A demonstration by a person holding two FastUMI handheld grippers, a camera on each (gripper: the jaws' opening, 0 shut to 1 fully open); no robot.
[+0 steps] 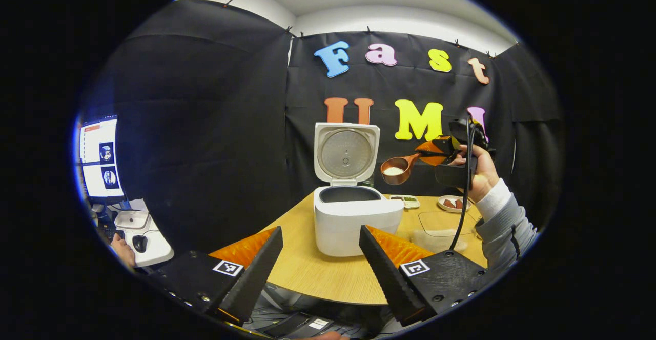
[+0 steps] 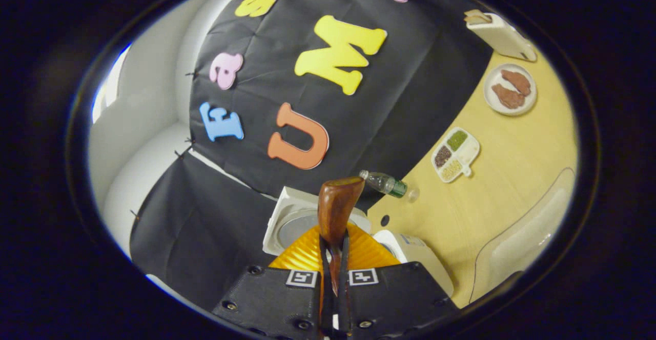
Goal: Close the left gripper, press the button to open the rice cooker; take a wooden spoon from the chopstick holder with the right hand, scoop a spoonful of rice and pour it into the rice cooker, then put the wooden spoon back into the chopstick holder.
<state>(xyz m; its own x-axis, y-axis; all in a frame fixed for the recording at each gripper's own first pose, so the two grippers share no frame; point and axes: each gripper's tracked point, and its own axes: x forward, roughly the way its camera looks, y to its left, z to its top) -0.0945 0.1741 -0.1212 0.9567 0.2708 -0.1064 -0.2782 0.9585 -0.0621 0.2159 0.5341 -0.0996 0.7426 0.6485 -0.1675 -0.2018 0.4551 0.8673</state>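
Observation:
The white rice cooker stands on the wooden table with its lid raised upright and the dark inner pot showing. My left gripper hangs open in front of it, near the table's front edge, with nothing between its fingers. To the right of and above the cooker, a hand holds my right gripper, shut on the handle of the wooden spoon, whose bowl holds white rice. In the right gripper view the spoon sticks out from my right gripper, over the cooker's lid.
A divided dish, a plate of meat, a lying bottle and a white holder sit along the table's back. A clear container lies right of the cooker. A monitor stands far left.

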